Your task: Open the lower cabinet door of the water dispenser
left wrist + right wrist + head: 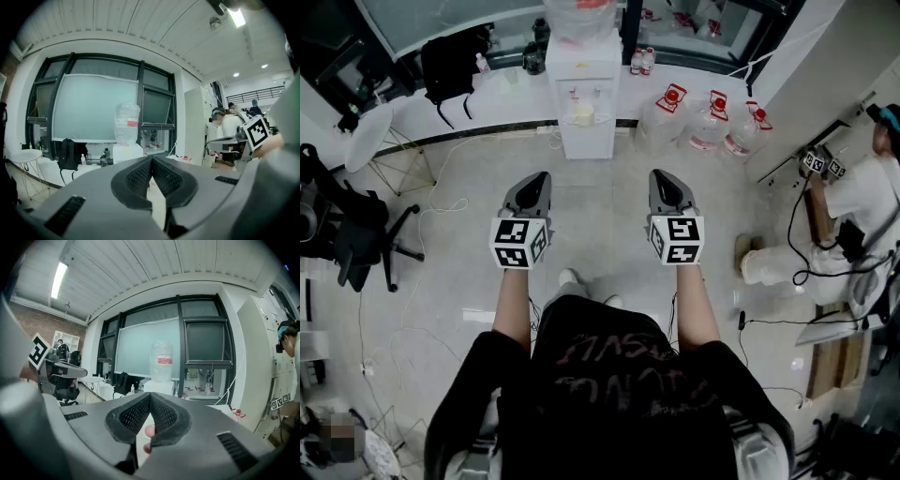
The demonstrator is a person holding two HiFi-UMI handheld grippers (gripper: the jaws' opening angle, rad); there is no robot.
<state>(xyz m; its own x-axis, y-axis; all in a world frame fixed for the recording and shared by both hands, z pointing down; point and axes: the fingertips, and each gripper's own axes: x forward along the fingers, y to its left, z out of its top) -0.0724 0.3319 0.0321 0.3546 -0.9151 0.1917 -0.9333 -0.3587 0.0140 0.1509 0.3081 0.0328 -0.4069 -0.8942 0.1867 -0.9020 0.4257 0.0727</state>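
Observation:
The white water dispenser (584,89) stands against the far wall with a clear bottle on top; its lower cabinet door (585,141) looks closed. Both grippers hang side by side over the floor, well short of it and pointing towards it. My left gripper (542,177) is shut with nothing between its pads, and my right gripper (657,174) is also shut and empty. In the left gripper view the dispenser (127,151) rises above the shut left gripper (152,159). In the right gripper view the dispenser (158,386) shows beyond the shut right gripper (150,395). The jaws hide the door in both.
Several water jugs (708,120) stand right of the dispenser. A black backpack (455,61) lies on the ledge, with a round white table (370,131) and an office chair (347,234) to the left. A person (853,216) crouches at the right. Cables trail on the floor.

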